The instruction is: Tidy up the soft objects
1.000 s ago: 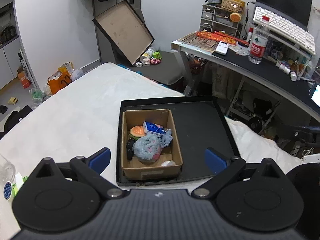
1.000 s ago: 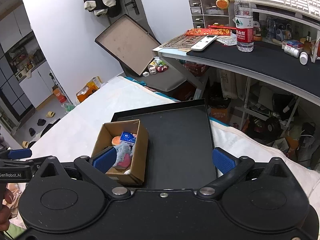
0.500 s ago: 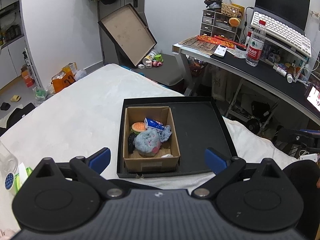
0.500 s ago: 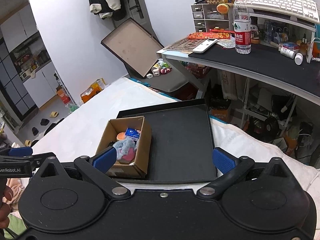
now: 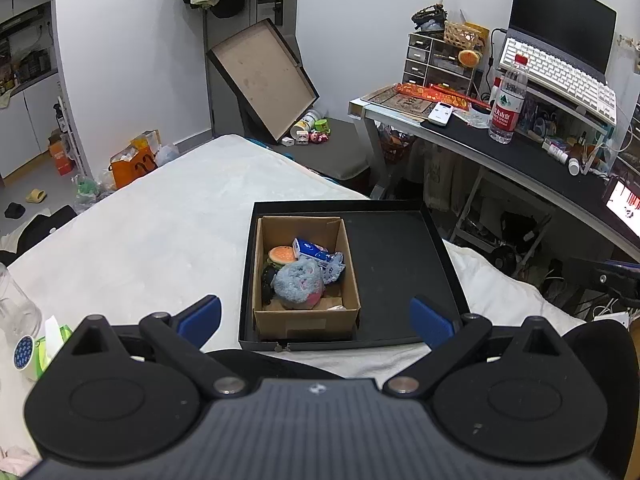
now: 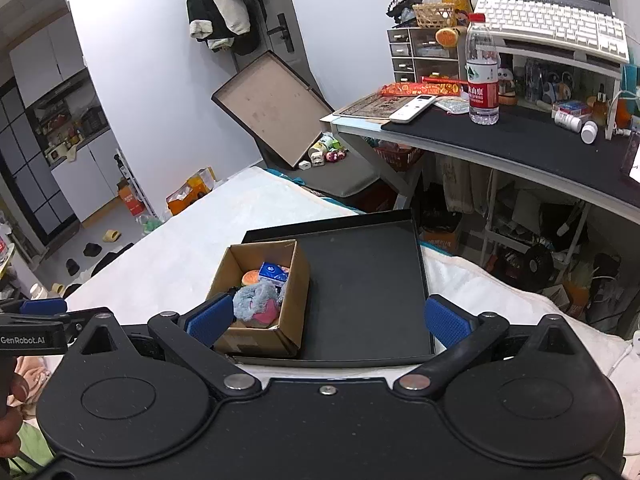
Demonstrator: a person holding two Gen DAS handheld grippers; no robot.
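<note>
A brown cardboard box (image 5: 308,322) (image 6: 294,316) stands in the left part of a black tray (image 5: 396,264) (image 6: 360,280) on the white bed. Inside it lie a blue-grey plush (image 5: 298,286) (image 6: 256,300), a burger toy (image 5: 282,255) (image 6: 251,278) and a blue tissue pack (image 5: 310,251) (image 6: 274,273). My left gripper (image 5: 316,318) is open and empty, held back from the near end of the tray. My right gripper (image 6: 328,316) is open and empty too, above the tray's near edge. The left gripper's blue fingertip (image 6: 42,306) shows at the far left of the right wrist view.
The bed cover (image 5: 160,220) stretches to the left. A desk (image 5: 500,152) with a water bottle (image 5: 508,104) and keyboard (image 5: 560,72) stands on the right. An open flat box (image 5: 262,76) leans on the far wall. A clear jar (image 5: 16,308) sits at the left edge.
Both grippers have pulled back and up from the box, so the tray and box look smaller and farther. Their jaws stayed open. The box contents have not moved.
</note>
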